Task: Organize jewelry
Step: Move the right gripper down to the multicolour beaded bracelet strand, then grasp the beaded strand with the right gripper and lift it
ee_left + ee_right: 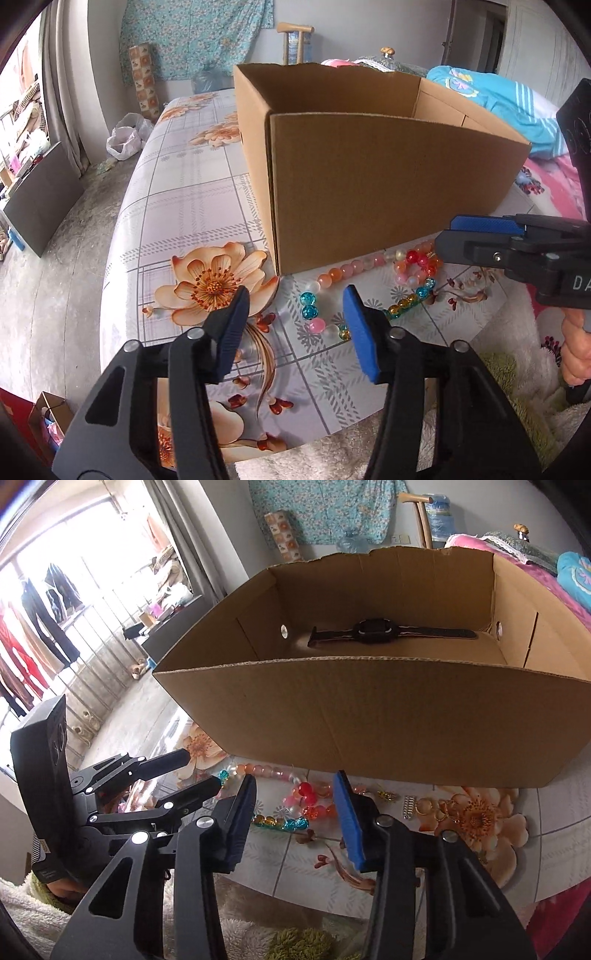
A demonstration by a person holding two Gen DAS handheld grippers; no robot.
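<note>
1. Beads of a multicoloured necklace (pixel 373 291) lay strung along the floral counter (pixel 192 206), its long run parallel to the cardboard box (pixel 388 184) front, just beside it.
2. Left tongs (pixel 295 325) stood partly open, empty, above the beads.
3. Right tongs (pixel 295 805) likewise gaped, gripping nothing.
4. A black watch (pixel 376 631) lay lengthwise inside the box.

Colourful bead strands (pixel 369 291) lie on the table before a cardboard box (pixel 369 716) holding a black watch (pixel 376 630).
</note>
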